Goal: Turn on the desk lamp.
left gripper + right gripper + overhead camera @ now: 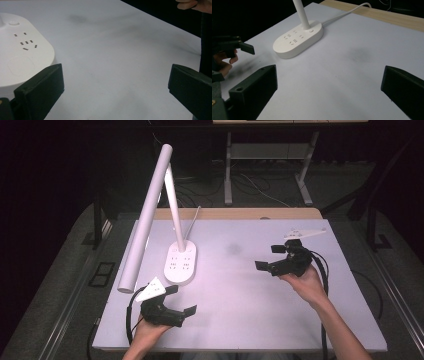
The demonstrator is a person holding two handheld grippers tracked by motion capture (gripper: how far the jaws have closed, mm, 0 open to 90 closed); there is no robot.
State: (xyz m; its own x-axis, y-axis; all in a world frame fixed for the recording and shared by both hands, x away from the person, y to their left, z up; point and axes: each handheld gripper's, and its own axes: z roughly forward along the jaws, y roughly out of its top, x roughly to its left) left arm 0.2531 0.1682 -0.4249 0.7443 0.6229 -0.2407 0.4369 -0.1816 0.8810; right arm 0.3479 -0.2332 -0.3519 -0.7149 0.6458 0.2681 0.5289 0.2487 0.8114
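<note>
On the white counter (260, 310) a desk lamp (150, 205) stands on its socket-strip base (181, 264), untouched. Both jaws spread wide and empty, the left hand-held gripper (175, 300) hovers just beside that base, the right hand-held gripper (272, 257) well apart. No step looks begun yet.

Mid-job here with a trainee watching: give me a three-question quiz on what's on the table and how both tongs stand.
1. True or false: the left tongs grip the lamp base.
2. Which tongs are nearer the lamp base? A left, B right.
3. Fill in: the cord leaves the base toward the table's ____ edge.

Key: 1 false, both tongs are open and empty. 2 A. 3 far.
</note>
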